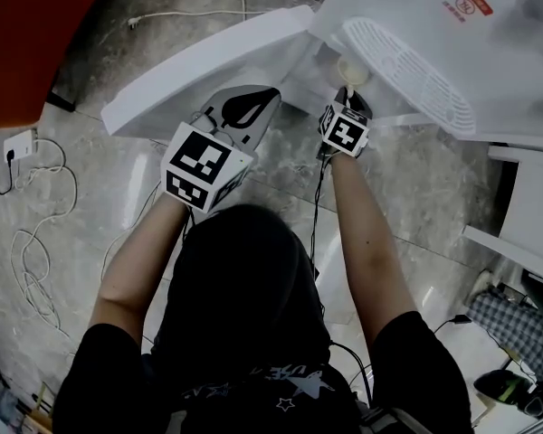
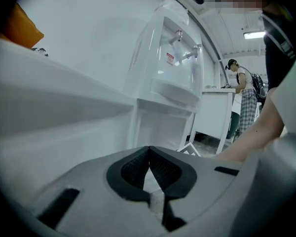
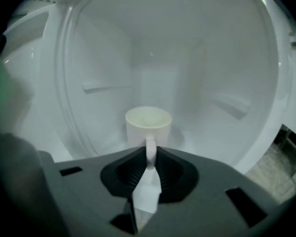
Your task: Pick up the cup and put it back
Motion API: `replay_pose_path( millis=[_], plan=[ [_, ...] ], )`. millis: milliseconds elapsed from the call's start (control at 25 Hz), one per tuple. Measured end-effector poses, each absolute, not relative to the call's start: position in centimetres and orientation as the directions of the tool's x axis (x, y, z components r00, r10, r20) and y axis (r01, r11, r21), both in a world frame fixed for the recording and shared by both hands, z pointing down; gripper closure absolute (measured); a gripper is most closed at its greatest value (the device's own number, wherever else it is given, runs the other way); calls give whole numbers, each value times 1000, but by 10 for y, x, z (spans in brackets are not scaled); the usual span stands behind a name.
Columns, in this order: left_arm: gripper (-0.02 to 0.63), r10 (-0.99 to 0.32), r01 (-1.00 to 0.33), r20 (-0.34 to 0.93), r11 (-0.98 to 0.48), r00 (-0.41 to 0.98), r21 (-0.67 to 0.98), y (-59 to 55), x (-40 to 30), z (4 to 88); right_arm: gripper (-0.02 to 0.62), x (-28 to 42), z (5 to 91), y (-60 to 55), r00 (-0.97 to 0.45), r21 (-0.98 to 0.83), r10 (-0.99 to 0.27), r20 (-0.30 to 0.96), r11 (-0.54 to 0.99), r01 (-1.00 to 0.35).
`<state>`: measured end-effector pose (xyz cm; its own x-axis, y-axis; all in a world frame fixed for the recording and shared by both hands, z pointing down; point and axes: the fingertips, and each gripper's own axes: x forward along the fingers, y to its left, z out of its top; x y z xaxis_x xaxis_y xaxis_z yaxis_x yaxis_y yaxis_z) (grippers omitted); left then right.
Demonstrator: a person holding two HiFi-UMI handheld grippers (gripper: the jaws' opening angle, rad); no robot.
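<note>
A cream cup stands upright inside a white compartment, its handle turned toward me. My right gripper is shut on that handle, with the black pads pressing it from both sides. In the head view the cup shows just beyond the right gripper, inside the opening of the white unit. My left gripper hangs to the left of it, away from the cup. In its own view the left gripper is shut with nothing between the pads.
A white water dispenser stands ahead of the left gripper, and a person stands by a white table at the right. A white door panel juts left of the compartment. Cables lie on the stone floor.
</note>
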<state>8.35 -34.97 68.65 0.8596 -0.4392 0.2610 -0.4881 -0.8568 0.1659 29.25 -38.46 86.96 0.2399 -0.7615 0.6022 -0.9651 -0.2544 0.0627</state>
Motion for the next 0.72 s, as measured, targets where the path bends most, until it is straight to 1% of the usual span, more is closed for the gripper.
replay_pose_path(
  millis=[280,440,720],
  plan=[
    [597,-393,-448,308,-884,867,135,-335,79,684,545,289,842,-383,199,106,-794,574,-170,-980],
    [597,-387,-431,279,-895,879,116,-329,71,672,547,282,832,-369,172,81,-803,570,-153,-985],
    [597,-349,-383,261,-919,900,91,-317,72,659,549,266,810,-331,130,37,-842,524,-130,-991]
  ],
)
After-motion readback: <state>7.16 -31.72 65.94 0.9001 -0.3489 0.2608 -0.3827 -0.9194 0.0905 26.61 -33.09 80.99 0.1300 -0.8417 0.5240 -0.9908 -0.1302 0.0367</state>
